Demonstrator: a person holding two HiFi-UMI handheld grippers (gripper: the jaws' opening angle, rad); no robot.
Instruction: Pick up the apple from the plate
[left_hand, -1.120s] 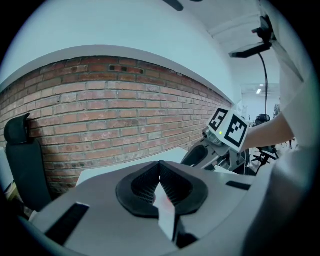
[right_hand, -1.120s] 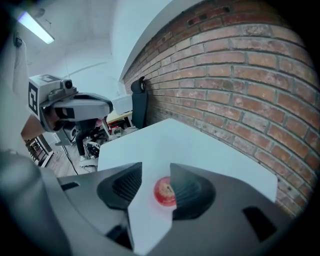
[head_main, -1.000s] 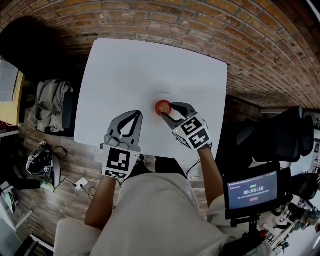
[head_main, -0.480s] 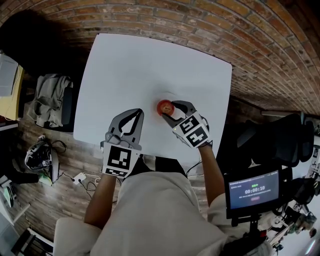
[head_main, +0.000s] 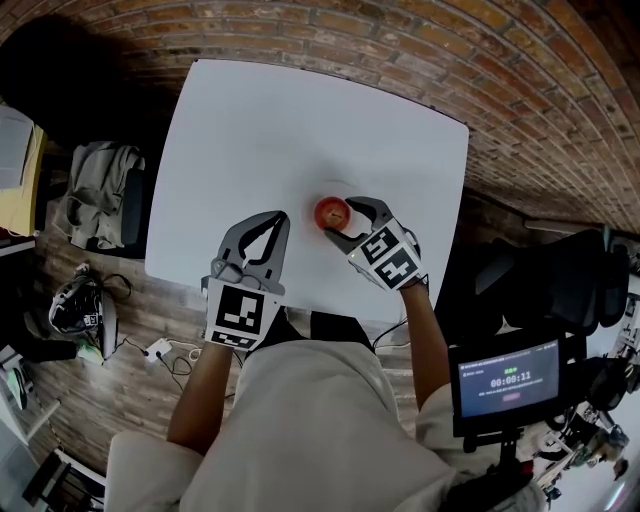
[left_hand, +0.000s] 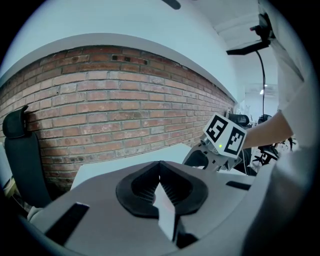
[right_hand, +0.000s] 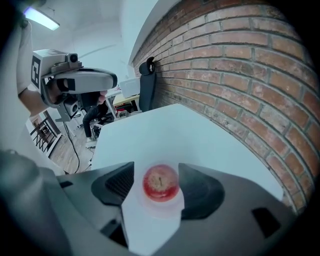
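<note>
Head view, centre frame: on a white square tabletop (head_main: 300, 130), the left gripper (head_main: 281, 216) waits at lower left near the table's edge, jaws pressed together on nothing, clear of the work. The right gripper (head_main: 338, 218) angles down over a round white plate (right_hand: 163, 209). Its jaws have just been opening and stand parted either side of the red apple (head_main: 329, 213), which sits on the plate ungripped, apparently lined up for a grasp.
</note>
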